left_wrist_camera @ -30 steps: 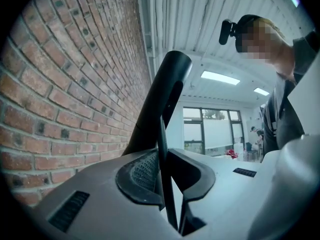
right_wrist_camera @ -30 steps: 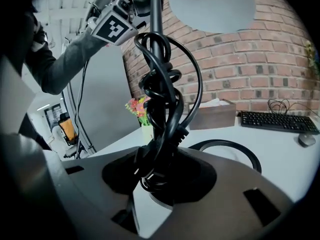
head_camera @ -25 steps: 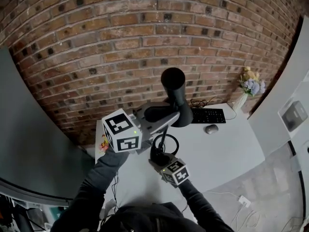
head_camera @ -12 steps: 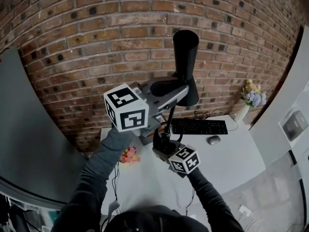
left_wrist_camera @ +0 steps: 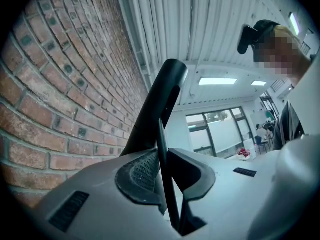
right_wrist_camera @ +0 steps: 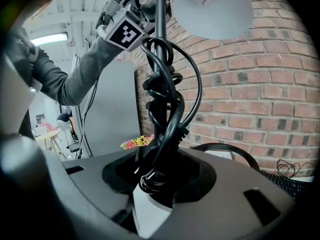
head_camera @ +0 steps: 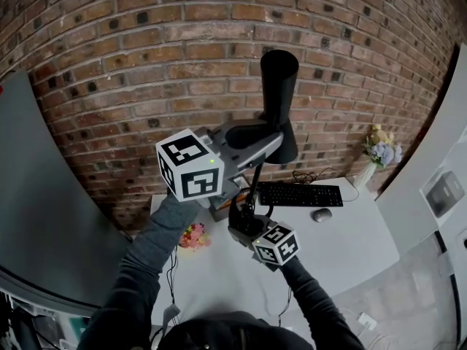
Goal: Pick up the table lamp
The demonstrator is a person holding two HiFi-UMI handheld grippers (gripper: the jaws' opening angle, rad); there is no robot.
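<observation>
The black table lamp hangs in the air above the white table (head_camera: 343, 246), its tall shade (head_camera: 279, 86) up against the brick wall. My left gripper (head_camera: 270, 141) is shut on the thin stem (left_wrist_camera: 169, 194) just under the shade (left_wrist_camera: 152, 109). Lower down, my right gripper (head_camera: 245, 223) is shut on the foot of the lamp, where the black cord (right_wrist_camera: 162, 94) is wound round the stem. In the right gripper view (right_wrist_camera: 157, 179) the white inside of the shade (right_wrist_camera: 212, 9) shows overhead, with the left gripper's marker cube (right_wrist_camera: 122, 31) beside it.
On the table behind the lamp lie a black keyboard (head_camera: 299, 194) and a mouse (head_camera: 320, 214). A vase of flowers (head_camera: 379, 148) stands at the far right corner, and a small colourful bunch (head_camera: 193, 235) lies at the left. A grey panel (head_camera: 44, 217) closes the left side.
Both grippers have risen together with the lamp, which has come up off the table. Over the last half second they have held almost still.
</observation>
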